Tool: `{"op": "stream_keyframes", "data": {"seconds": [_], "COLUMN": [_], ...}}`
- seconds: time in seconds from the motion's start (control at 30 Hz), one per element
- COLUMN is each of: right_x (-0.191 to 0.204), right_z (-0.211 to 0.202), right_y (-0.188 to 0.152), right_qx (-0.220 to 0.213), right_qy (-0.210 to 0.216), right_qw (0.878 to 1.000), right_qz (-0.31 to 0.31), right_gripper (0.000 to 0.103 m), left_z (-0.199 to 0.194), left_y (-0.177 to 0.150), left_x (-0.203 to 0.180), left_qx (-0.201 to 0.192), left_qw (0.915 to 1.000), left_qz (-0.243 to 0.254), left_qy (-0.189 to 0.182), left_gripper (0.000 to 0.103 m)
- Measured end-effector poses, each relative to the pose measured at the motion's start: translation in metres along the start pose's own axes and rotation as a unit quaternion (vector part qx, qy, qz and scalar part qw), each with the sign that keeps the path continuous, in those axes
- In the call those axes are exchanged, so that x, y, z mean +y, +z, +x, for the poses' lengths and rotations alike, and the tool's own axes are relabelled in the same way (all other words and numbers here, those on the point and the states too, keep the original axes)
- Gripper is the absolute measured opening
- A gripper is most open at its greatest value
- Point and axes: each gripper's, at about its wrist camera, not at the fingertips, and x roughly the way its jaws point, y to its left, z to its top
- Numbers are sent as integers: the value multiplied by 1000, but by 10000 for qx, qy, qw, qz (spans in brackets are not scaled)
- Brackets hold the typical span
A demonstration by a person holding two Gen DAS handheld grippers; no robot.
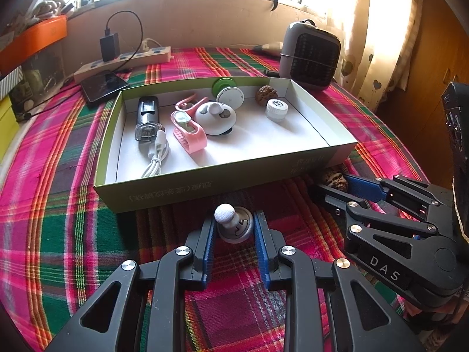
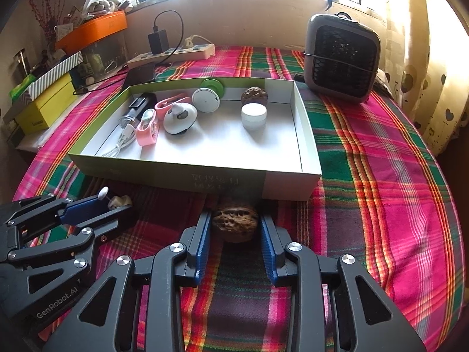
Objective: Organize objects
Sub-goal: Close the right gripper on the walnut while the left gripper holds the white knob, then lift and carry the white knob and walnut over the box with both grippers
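A shallow green-and-white box (image 1: 205, 180) (image 2: 164, 173) sits on the plaid cloth. It holds a black device with a white cable (image 1: 148, 118), a pink clip (image 1: 187, 130), a round white gadget (image 1: 215, 116), a white disc (image 1: 230, 96), a white cap (image 1: 276, 110) and a walnut (image 1: 266, 95). My left gripper (image 1: 234, 226) (image 2: 101, 205) has its jaws around a small grey knob with a white ball tip (image 1: 231, 224) in front of the box. My right gripper (image 2: 236, 226) (image 1: 337, 183) has its jaws around a second walnut (image 2: 234, 224) on the cloth.
A grey fan heater (image 1: 310, 54) (image 2: 341, 58) stands behind the box at the right. A power strip with a black charger (image 1: 123, 58) and a phone (image 1: 102, 85) lie at the back left. Boxes are stacked at the left edge (image 2: 44, 99). A curtain (image 1: 378, 29) hangs at the right.
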Motion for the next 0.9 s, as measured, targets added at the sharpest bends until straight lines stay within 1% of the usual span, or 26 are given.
{"op": "stream_keyframes", "data": {"seconds": [0.17,0.57,0.9], "right_x": [0,1,-2], "right_z": [-2,-16,-28], "right_y": [-1,1,10], "right_qx": [-26,-183,-349], "right_qy": [48,144,206], "right_qw": [10000,9997,9992], "right_qz": [12,31,62], "right_gripper": [33,33,33], "left_z": [-2,-17,-31], "left_y": [0,5,19], "left_x": [-2,-11,-16], "left_qx": [1,-144,-340], "left_qw": [10000,9998,9991], "left_qz": [37,145,241], "left_qy": [12,54,109], "left_gripper": [23,23,23]}}
